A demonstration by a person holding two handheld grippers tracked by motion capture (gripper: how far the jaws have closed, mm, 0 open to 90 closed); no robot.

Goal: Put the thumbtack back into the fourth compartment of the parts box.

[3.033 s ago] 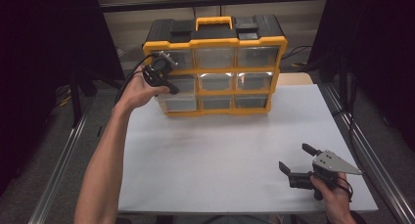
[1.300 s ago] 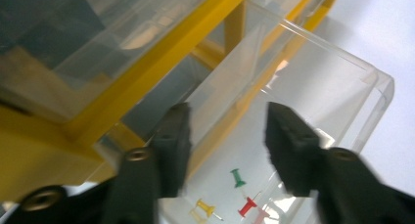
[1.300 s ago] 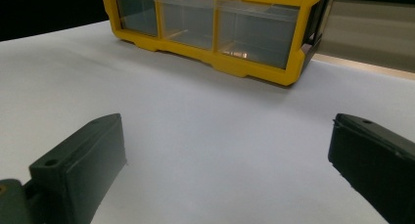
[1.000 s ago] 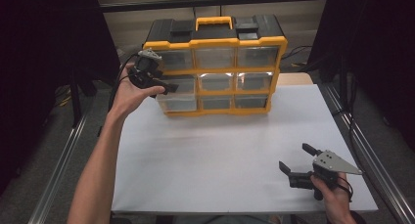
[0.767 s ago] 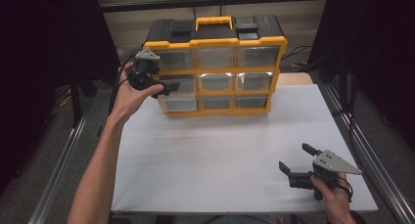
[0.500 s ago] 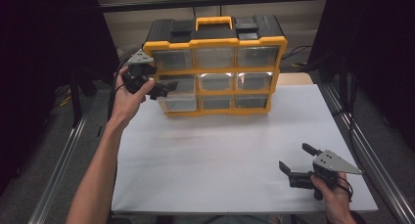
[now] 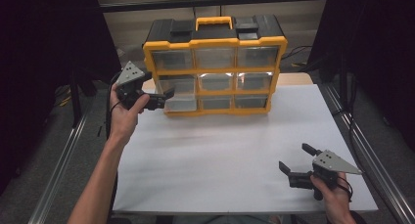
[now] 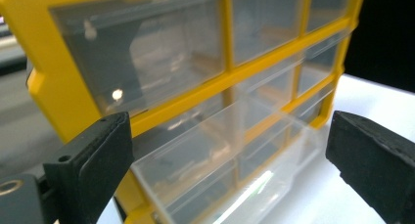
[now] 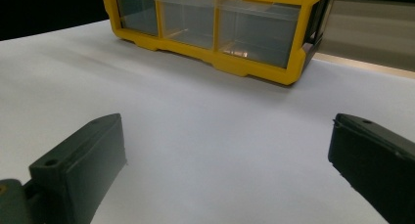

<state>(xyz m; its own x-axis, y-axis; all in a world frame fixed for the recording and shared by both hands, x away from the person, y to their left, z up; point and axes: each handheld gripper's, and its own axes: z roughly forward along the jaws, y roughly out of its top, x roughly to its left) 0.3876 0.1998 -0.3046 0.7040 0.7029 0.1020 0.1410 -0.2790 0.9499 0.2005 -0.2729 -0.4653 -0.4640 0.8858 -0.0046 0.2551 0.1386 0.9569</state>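
Hovering my left gripper (image 7: 164, 98), fingers just opened wide and empty, beside the organizer's (image 7: 214, 43) pulled-out drawer (image 8: 220, 155); right gripper (image 7: 297, 164) wide on the counter (image 7: 220, 155).

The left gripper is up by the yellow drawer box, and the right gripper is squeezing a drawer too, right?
Not quite. The left gripper is indeed by the yellow drawer box, but the right gripper squeezes nothing. The high view shows it far from the box, near the front edge of the white table, and the right gripper view shows its jaws wide open over bare table.

Drawer cabinet (image 7: 215, 67) blocks table's far edge; white tabletop (image 7: 220, 155) before it open
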